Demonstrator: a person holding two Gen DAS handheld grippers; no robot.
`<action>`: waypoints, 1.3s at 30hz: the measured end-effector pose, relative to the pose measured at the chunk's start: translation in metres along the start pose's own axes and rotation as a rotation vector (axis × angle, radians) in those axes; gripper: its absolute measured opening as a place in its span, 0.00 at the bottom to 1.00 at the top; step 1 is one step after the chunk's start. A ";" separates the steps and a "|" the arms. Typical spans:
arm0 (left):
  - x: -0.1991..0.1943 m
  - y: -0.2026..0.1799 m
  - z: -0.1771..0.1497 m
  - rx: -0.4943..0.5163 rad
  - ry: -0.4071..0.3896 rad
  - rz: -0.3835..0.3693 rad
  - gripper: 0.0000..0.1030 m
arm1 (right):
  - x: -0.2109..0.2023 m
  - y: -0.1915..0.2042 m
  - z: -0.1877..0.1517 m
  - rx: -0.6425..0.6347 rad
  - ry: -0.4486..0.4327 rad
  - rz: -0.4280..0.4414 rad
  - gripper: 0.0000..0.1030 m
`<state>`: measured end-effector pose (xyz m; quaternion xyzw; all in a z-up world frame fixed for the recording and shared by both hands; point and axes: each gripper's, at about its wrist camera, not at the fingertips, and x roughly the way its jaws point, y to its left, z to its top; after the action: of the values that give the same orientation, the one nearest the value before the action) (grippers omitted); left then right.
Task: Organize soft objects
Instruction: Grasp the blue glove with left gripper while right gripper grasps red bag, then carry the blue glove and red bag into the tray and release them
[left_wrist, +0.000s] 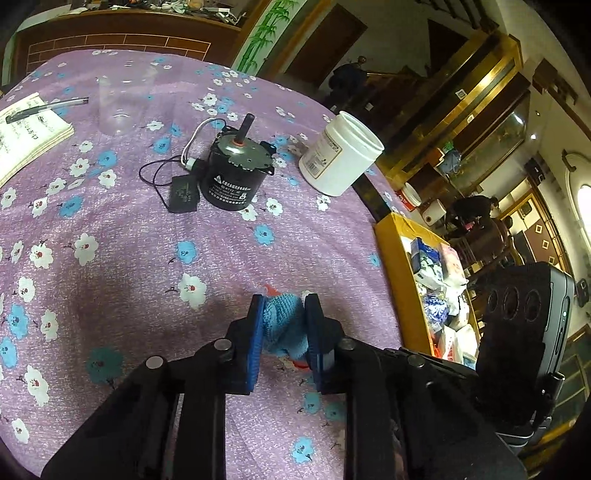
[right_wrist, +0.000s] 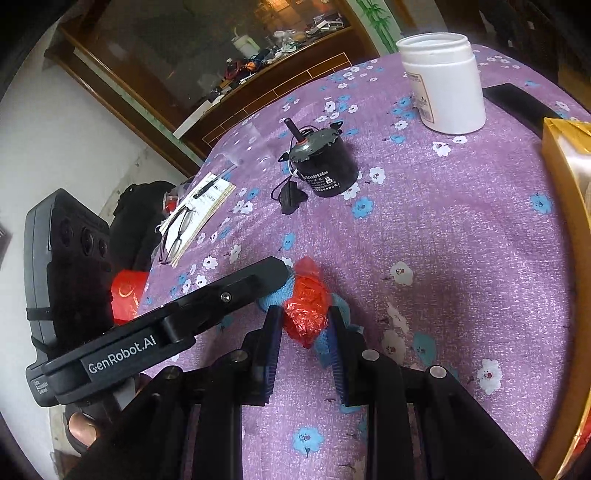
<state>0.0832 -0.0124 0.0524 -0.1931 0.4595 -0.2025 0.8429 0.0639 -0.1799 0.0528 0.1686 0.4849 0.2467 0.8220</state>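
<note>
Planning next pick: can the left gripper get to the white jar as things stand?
Probably not yet. The left gripper is shut on the blue cloth. Otherwise the tablecloth toward the white jar looks free.

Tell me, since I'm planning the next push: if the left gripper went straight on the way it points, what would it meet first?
The left gripper is already shut on the blue knitted cloth. Pointing downward, it would likely press that cloth into the purple floral tablecloth first; the black motor lies well beyond.
</note>
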 end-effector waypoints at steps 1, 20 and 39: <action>0.000 -0.001 0.000 0.000 0.000 -0.003 0.18 | -0.001 0.000 0.000 0.001 -0.003 0.001 0.25; 0.001 -0.042 -0.012 0.073 0.020 -0.037 0.18 | -0.037 -0.017 -0.015 0.036 -0.054 -0.016 0.25; 0.017 -0.202 -0.040 0.336 -0.013 -0.048 0.18 | -0.167 -0.080 -0.049 0.087 -0.281 -0.073 0.25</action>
<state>0.0242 -0.1970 0.1241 -0.0621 0.4088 -0.2954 0.8613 -0.0284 -0.3389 0.1073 0.2194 0.3810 0.1694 0.8820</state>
